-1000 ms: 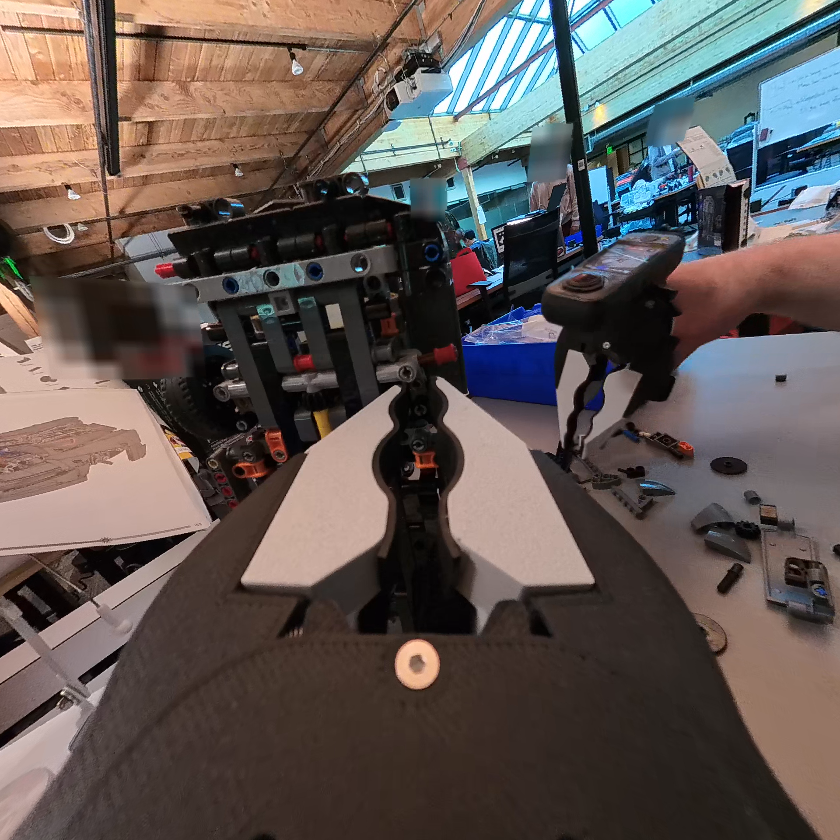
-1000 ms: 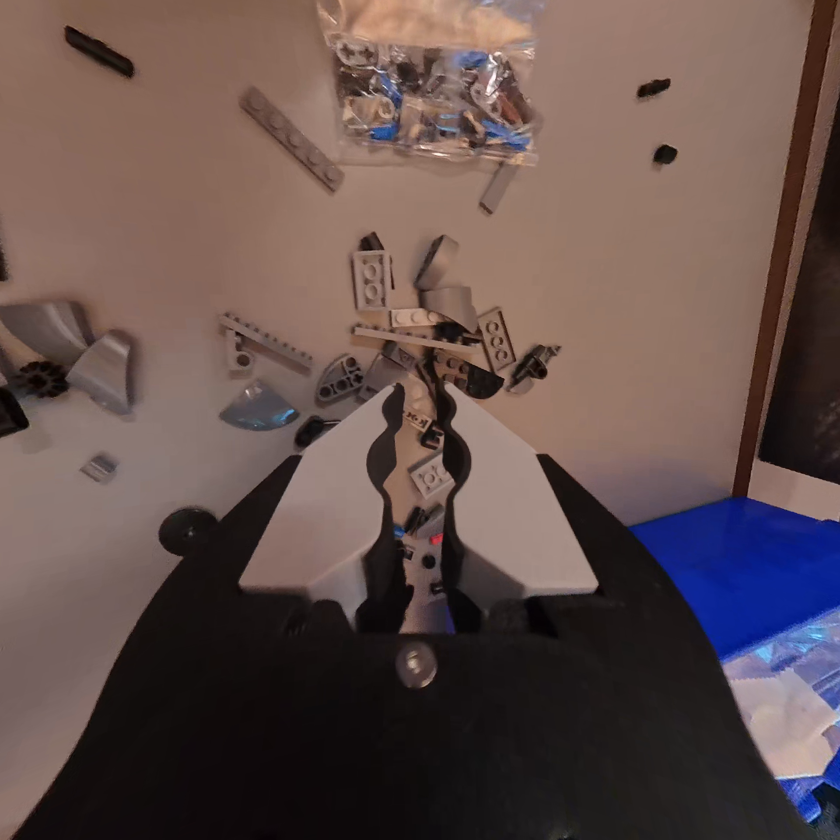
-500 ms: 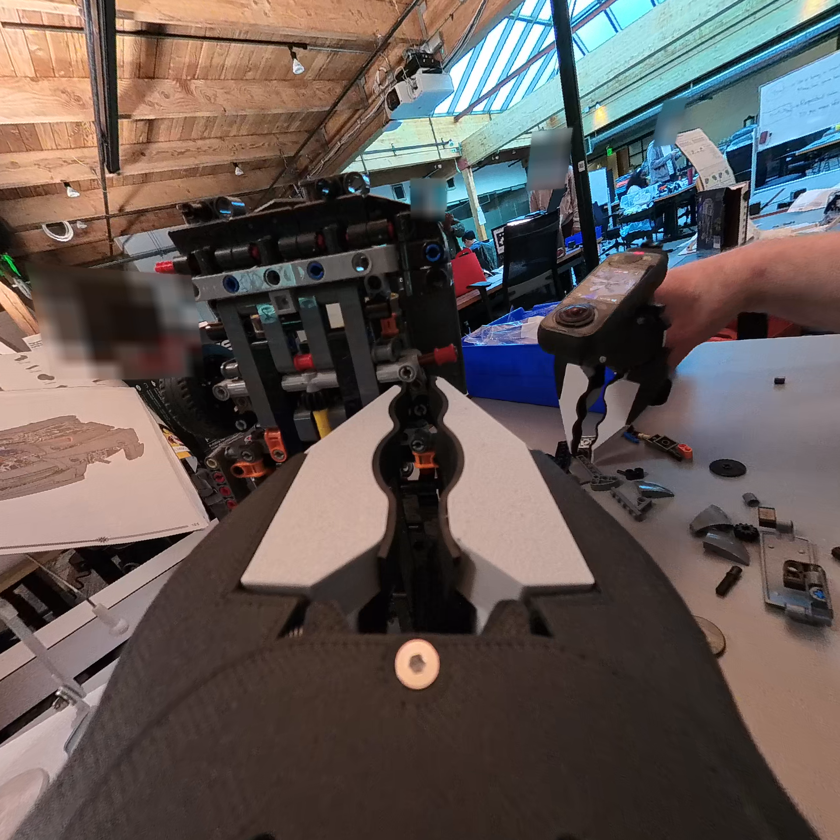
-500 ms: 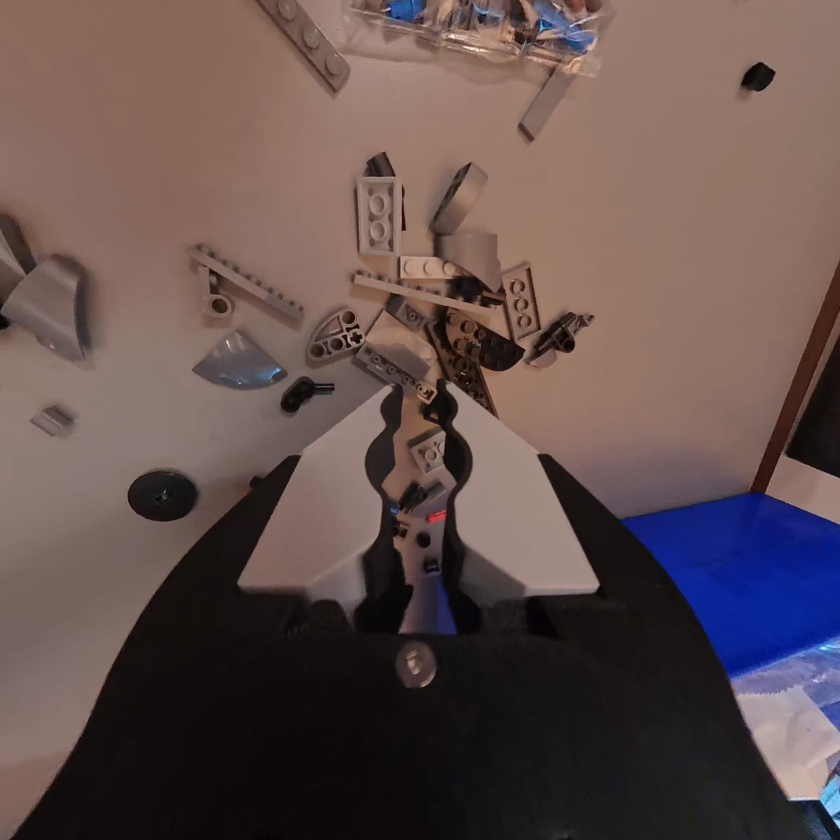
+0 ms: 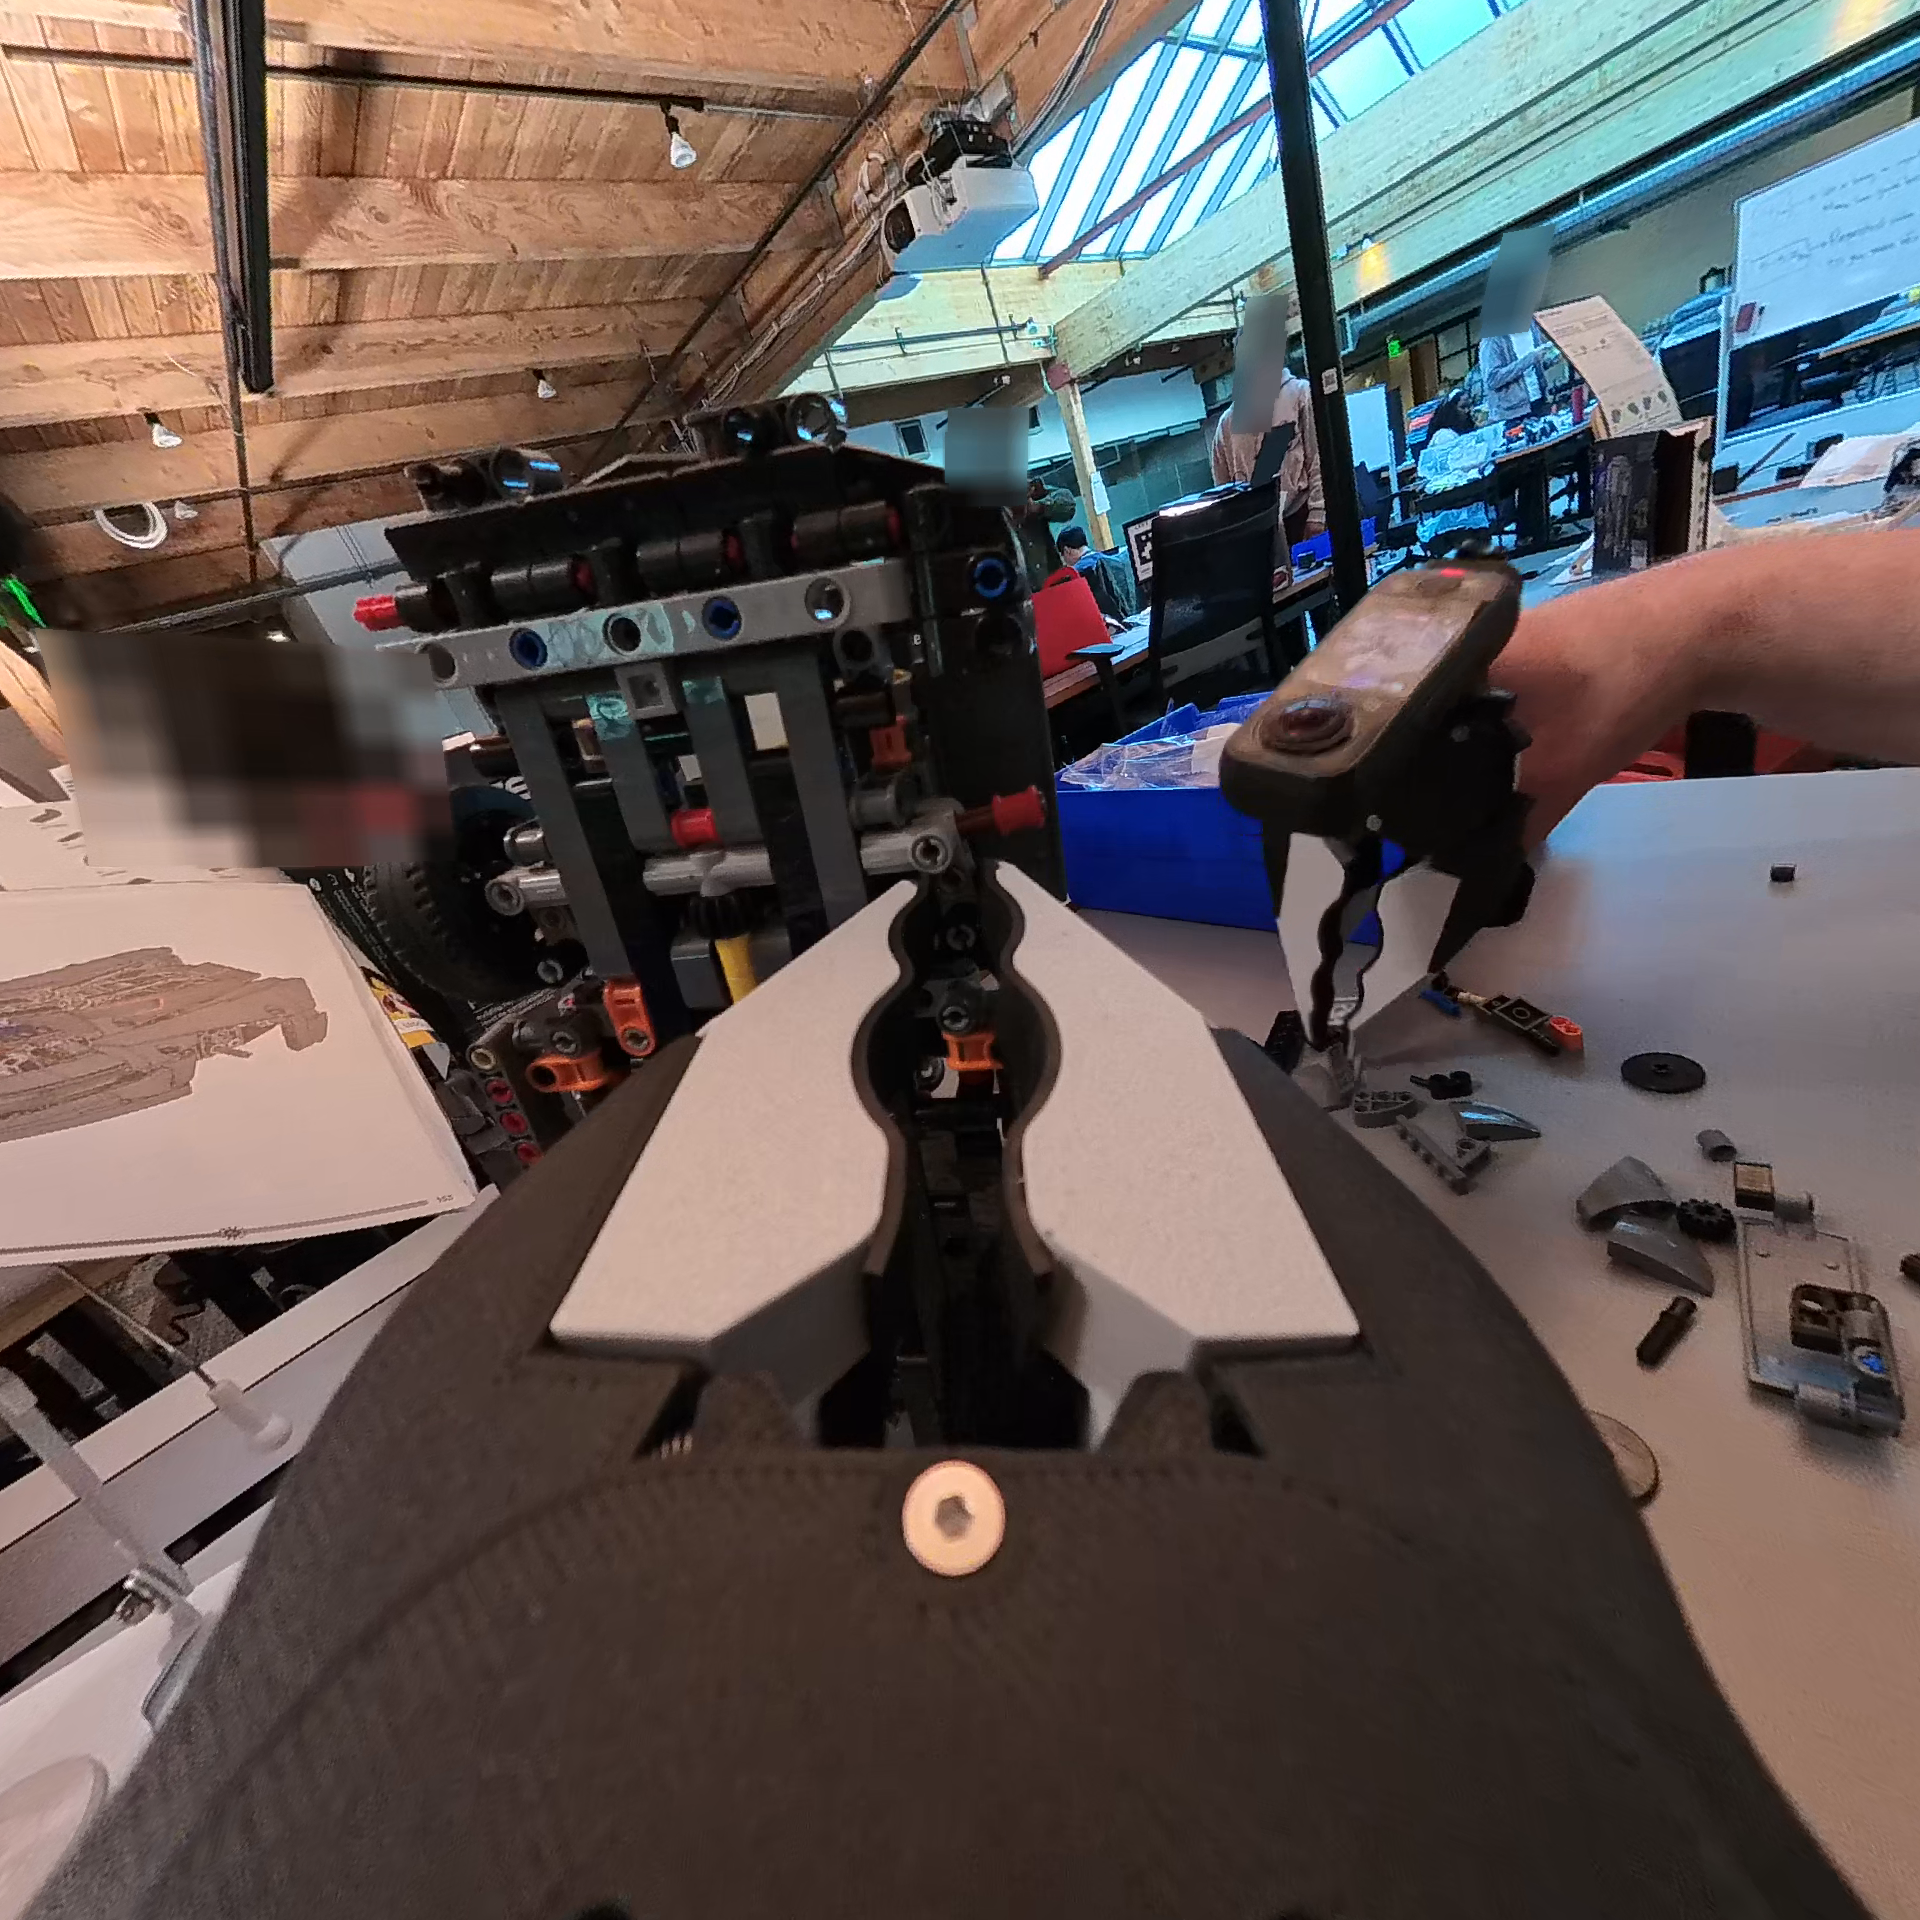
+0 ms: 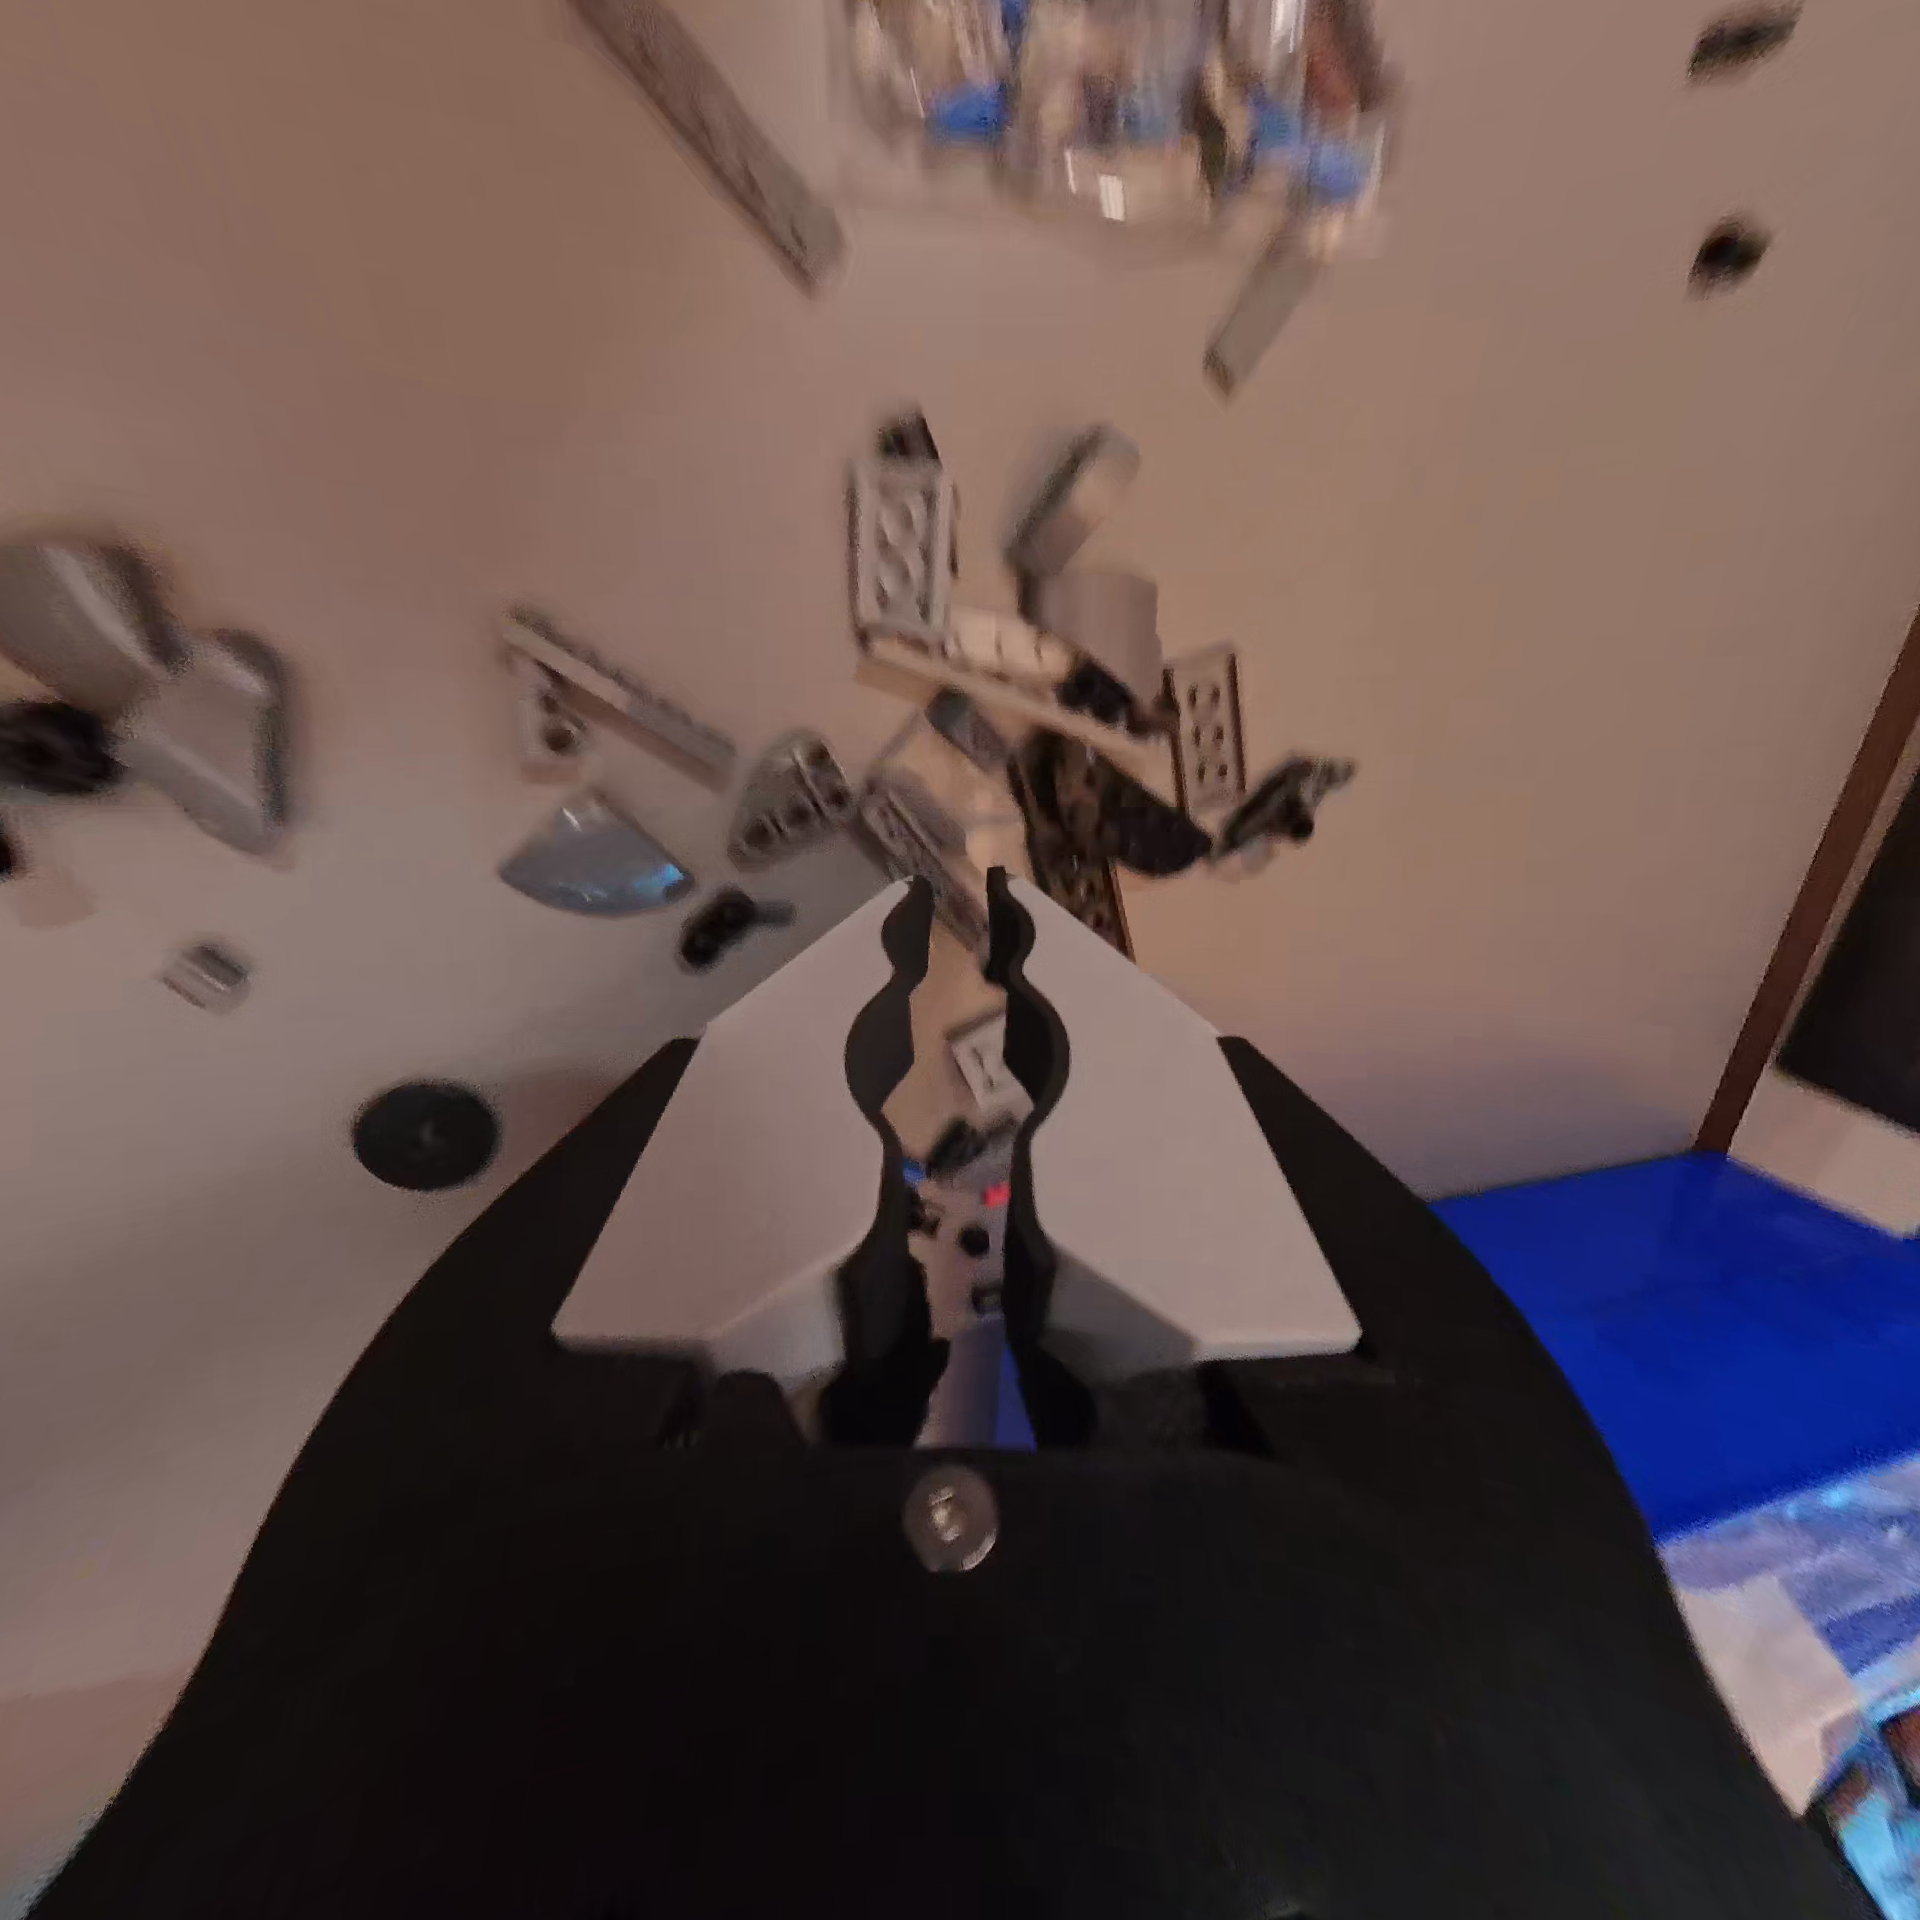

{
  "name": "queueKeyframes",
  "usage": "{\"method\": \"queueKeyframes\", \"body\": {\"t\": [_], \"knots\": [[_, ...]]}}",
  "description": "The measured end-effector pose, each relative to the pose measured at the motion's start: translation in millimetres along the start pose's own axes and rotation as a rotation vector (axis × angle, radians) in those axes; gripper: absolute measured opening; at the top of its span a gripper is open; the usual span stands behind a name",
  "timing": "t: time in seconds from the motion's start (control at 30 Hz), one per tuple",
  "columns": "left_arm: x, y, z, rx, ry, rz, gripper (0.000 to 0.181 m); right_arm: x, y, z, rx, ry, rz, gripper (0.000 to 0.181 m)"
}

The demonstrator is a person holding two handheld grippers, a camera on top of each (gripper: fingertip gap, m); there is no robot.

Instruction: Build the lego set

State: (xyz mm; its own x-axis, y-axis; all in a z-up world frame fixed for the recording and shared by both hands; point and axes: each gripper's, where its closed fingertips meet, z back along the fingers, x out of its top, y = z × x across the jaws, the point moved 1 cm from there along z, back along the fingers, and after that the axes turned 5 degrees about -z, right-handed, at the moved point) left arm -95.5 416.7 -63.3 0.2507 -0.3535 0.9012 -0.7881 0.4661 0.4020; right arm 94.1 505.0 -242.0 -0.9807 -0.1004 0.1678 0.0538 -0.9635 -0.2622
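My left gripper (image 5: 956, 894) is shut on the large black and grey Lego Technic model (image 5: 707, 727) and holds it upright in front of the camera. The model's black parts fill the gap between the jaws. My right gripper (image 6: 951, 883) points down over a pile of small grey and black Lego pieces (image 6: 1070, 707) on the table (image 6: 312, 364). Its jaws stand a narrow gap apart with nothing between them. A grey studded plate (image 6: 914, 842) lies just under the tips. In the left wrist view the right gripper (image 5: 1340, 1023) hangs over the same pile (image 5: 1434, 1122), held by a hand.
A bag of parts (image 6: 1122, 114) and a long grey plate (image 6: 717, 156) lie beyond the pile. A blue bin (image 6: 1662, 1351) stands at the right, a black disc (image 6: 421, 1132) and curved grey panels (image 6: 197, 707) at the left. An open instruction booklet (image 5: 187, 1060) lies beside the model. The gap from one gripper's tips to the other's is roughly 25 cm. From the right gripper's tips to the black disc (image 6: 421, 1132) is close to 11 cm.
My right gripper came down closer to the pile and is still moving, so its view is blurred. My left gripper and the model have not moved.
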Motion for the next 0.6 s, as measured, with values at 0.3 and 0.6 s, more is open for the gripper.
{"method": "queueKeyframes", "body": {"t": [0.3,0.6], "knots": [[-0.2,1.2,0.8,0.006,0.001,-0.003,0.005,84.1,26.7,1.3,0.134,-0.282,0.126,0.022],[-0.3,1.7,0.1,0.003,0.005,0.000,0.005,94.3,21.6,-12.7,0.208,-0.295,0.141,0.021]]}}
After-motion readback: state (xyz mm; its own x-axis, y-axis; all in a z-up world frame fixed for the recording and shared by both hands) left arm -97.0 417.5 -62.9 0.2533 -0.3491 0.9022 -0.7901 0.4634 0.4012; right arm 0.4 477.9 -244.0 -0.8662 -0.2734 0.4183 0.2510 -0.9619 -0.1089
